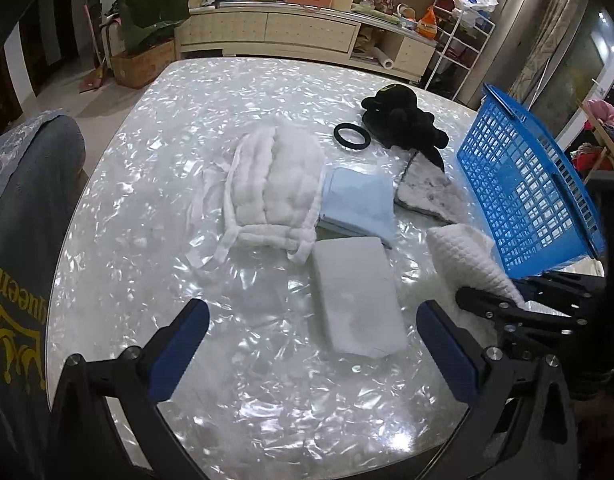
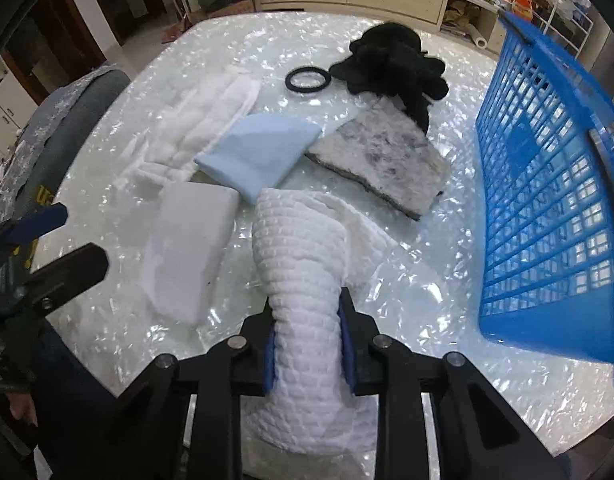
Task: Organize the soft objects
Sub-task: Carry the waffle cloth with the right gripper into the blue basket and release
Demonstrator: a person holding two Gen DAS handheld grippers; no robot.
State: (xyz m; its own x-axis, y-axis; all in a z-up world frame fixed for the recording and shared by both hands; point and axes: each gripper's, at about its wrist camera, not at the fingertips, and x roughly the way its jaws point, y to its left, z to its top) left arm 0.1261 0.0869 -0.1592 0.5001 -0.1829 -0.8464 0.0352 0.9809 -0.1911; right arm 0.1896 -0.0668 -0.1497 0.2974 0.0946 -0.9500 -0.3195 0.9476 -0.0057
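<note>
While the left gripper [image 1: 313, 344] hangs spread and empty above the foam block [image 1: 357, 300], the right gripper [image 2: 309, 344] pinches the quilted cloth [image 2: 303, 264] just left of the basket [image 2: 547, 200]. The cloth looks light and limp; a mid-bunch hold should suit. Its near end droops out of view, and the basket's inside is cut off.

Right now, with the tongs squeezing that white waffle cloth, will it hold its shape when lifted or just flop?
Likely flop: the white waffle cloth bunches narrow between the right tongs and fans out beyond them. Probably light, since it is thin fabric. Its free end may drag across the table toward the blue basket.
</note>
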